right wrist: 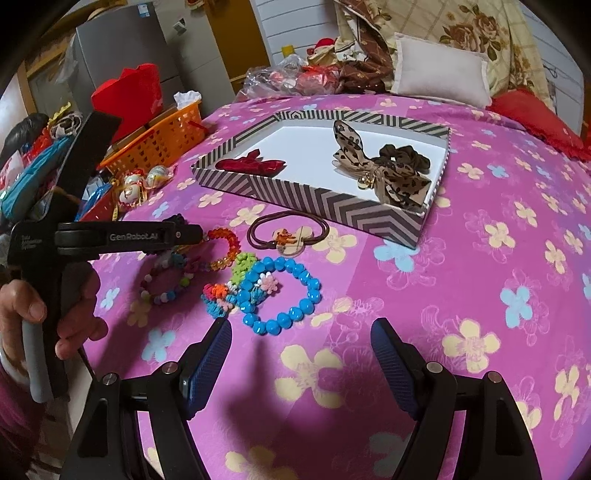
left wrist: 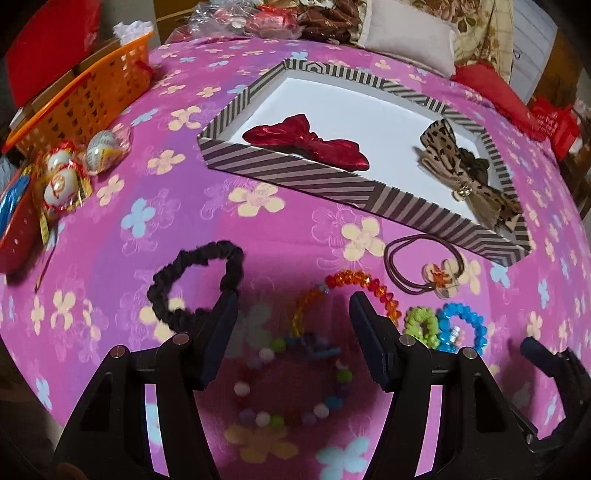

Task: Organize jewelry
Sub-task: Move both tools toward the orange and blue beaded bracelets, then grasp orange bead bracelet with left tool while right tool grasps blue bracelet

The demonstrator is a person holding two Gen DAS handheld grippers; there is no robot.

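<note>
A striped box [left wrist: 258,168] [right wrist: 295,192] on the pink floral cloth holds a red bow [left wrist: 306,142] [right wrist: 255,162] and a leopard bow scrunchie [left wrist: 469,166] [right wrist: 384,162]. In front of it lie a black scrunchie [left wrist: 195,284], an orange bead bracelet [left wrist: 365,284] [right wrist: 225,247], a brown hair tie with a charm [left wrist: 424,269] [right wrist: 288,230], a pompom bracelet [left wrist: 291,380] [right wrist: 166,284], a green scrunchie [left wrist: 421,326] [right wrist: 243,266] and a blue bead bracelet [left wrist: 461,325] [right wrist: 280,295]. My left gripper [left wrist: 291,332] is open over the pompom bracelet. My right gripper [right wrist: 301,354] is open and empty near the blue bracelet.
An orange basket [left wrist: 85,99] [right wrist: 162,144] and wrapped candies [left wrist: 74,166] [right wrist: 140,184] sit at the left. Pillows [left wrist: 410,40] [right wrist: 439,70] and plastic bags [left wrist: 240,18] lie behind the box. The left gripper's body [right wrist: 110,236] shows in the right wrist view.
</note>
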